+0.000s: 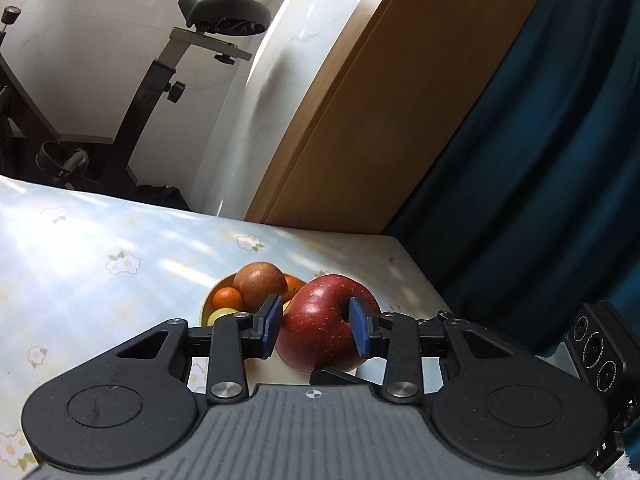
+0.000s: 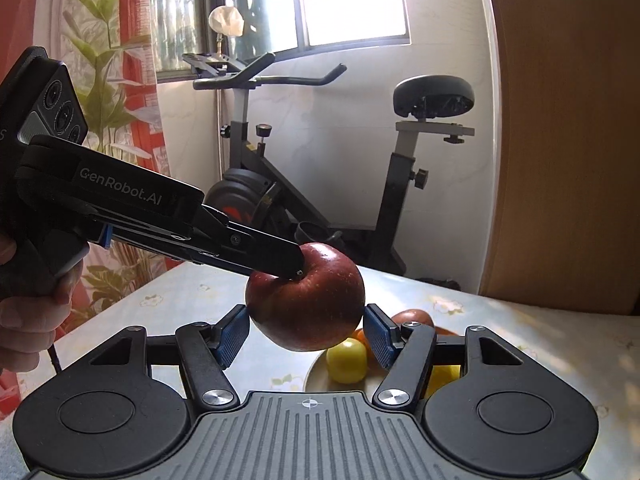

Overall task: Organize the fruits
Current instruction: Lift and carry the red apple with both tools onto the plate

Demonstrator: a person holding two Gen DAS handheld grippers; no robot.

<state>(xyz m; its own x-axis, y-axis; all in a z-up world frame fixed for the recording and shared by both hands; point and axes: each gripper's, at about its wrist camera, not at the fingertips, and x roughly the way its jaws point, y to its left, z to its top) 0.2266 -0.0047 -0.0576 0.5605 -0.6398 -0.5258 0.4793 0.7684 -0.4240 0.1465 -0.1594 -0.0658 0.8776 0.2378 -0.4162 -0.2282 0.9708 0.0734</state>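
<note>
A big red apple hangs above the floral tablecloth, and both grippers have it. My left gripper is shut on it, one blue pad set in the stem hollow and the other against its side. In the right wrist view the left gripper reaches in from the left onto the top of the apple. My right gripper presses the apple's two flanks. Below stands a cream plate with a yellow fruit, a brownish apple and an orange.
An exercise bike stands behind the table's far edge. A wooden panel and a dark blue curtain close off the right side. A person's hand grips the left gripper's handle.
</note>
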